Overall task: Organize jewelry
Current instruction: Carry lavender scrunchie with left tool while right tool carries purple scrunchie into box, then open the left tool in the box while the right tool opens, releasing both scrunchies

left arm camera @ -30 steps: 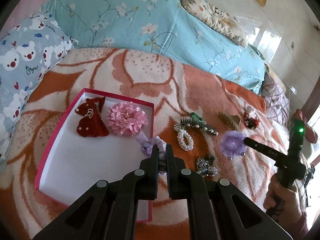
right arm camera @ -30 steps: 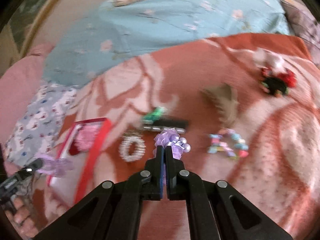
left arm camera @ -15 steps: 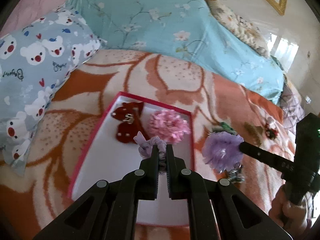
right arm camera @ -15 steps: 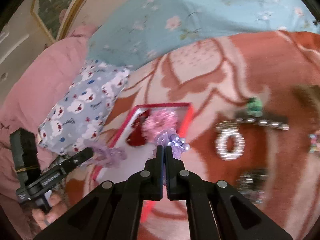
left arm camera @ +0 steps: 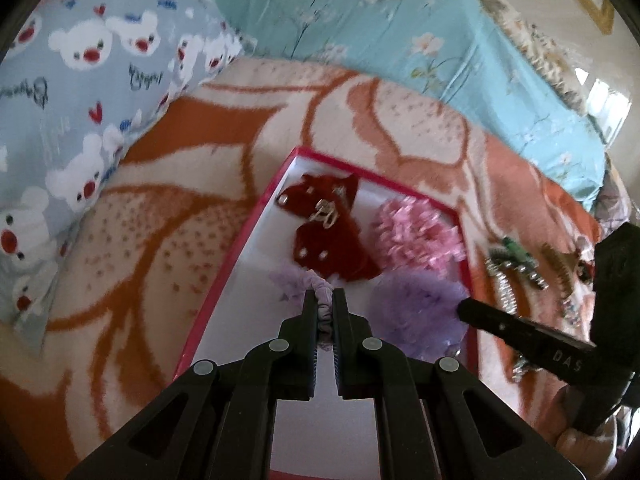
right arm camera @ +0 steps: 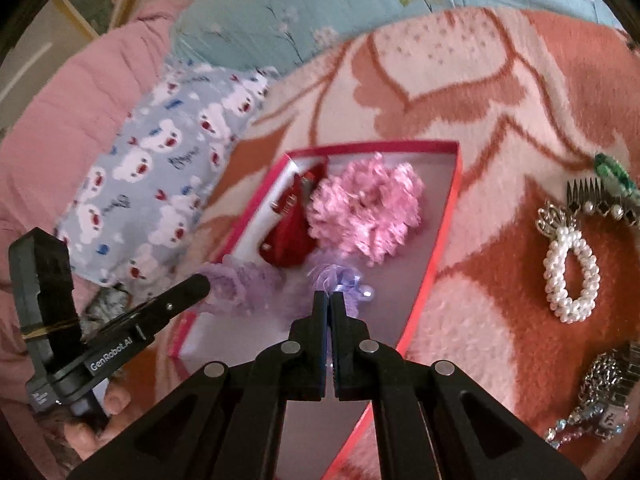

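Note:
A red-rimmed white box [left arm camera: 236, 256] [right arm camera: 448, 216] lies on the orange blanket. It holds a dark red bow [left arm camera: 328, 232] [right arm camera: 288, 236] and a pink flower scrunchie [left arm camera: 416, 232] [right arm camera: 364, 208]. My left gripper [left arm camera: 324, 300] [right arm camera: 206, 280] is shut on a lilac scrunchie [left arm camera: 298, 282] [right arm camera: 240, 286] low over the box. My right gripper [right arm camera: 330, 300] [left arm camera: 464, 306] is shut on a purple tulle hair flower [right arm camera: 340, 280] [left arm camera: 416, 312], also over the box, beside the left one.
On the blanket to the right of the box lie a pearl hair tie [right arm camera: 570, 276], a green clip [right arm camera: 612, 172] [left arm camera: 518, 252], a comb clip [right arm camera: 596, 200] and sparkly pieces [right arm camera: 604, 392]. A bear-print pillow [left arm camera: 80, 92] and a blue quilt [left arm camera: 400, 28] lie behind.
Both grippers have moved left from the loose jewelry to over the box, each still holding its purple piece, and have come lower and closer together.

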Tool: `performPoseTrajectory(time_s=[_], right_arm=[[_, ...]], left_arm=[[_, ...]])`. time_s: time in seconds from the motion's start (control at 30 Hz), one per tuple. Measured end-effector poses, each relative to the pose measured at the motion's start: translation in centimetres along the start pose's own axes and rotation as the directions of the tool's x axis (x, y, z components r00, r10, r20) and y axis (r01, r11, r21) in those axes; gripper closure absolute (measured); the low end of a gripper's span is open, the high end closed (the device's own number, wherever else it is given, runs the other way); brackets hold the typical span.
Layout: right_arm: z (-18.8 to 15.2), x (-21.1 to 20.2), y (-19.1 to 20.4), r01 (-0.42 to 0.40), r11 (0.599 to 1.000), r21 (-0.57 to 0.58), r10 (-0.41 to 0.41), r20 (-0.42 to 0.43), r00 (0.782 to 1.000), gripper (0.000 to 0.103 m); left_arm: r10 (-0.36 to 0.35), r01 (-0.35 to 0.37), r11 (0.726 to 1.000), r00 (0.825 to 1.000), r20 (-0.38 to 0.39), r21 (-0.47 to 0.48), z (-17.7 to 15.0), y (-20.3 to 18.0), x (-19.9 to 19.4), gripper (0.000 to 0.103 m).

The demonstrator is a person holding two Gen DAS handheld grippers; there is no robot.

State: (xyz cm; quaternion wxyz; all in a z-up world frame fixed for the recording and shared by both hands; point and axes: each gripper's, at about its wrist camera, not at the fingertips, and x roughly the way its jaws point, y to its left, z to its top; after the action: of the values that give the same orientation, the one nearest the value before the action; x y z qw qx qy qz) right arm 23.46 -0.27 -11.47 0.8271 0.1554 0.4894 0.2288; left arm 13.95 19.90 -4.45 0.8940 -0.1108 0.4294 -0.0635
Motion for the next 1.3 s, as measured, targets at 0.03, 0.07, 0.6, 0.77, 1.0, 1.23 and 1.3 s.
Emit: performPoseTrajectory(time_s=[0.03,0.07,0.6,0.77,1.0,1.23,1.3], right_arm=[[-0.1,0.4,-0.3,0.011,1.0,0.002,-0.011,-0.008,1.0,0.102],[-0.1,0.6,-0.5,0.017,1.0,0.003,-0.017,-0.012,1.0,0.102],[0.2,0.7,-1.0,0.038,0.999,0.007,-0.038,-0.015,0.999,0.073],[0.2,-1.1,-0.9,0.025,1.0,0.004,-0.025,0.023,0.999,0.062],[-0.3,-4.5,-1.7,0.029,1.0,0.011,-0.029,0.066,0.997,0.061],[-1.6,-8.5,-5.2,0.084,0.994,0.07,-0.09,0.096,0.991,0.059],[-2.0,-9.3,-6.0,0.098,0.992,0.082,-0.107,0.1,0.989,0.059]], left_arm=[[0.01,-0.01,1.0,1.0,-0.01,-0.002,0.0,0.2,0.6,0.098],[0.018,-0.018,1.0,1.0,-0.017,-0.002,-0.1,0.3,1.1,0.098],[0.116,-0.115,0.993,0.992,-0.047,0.03,-0.3,0.2,2.7,0.066],[0.123,-0.122,0.992,0.992,-0.03,0.027,-0.5,0.0,1.2,0.056],[0.109,-0.11,0.993,0.994,0.025,0.032,-1.0,-1.4,-2.4,0.047],[0.066,-0.067,0.996,0.997,0.037,0.052,-2.0,-3.5,-4.4,0.046],[0.054,-0.056,0.997,0.998,0.032,0.057,-2.2,-4.0,-4.7,0.046]])
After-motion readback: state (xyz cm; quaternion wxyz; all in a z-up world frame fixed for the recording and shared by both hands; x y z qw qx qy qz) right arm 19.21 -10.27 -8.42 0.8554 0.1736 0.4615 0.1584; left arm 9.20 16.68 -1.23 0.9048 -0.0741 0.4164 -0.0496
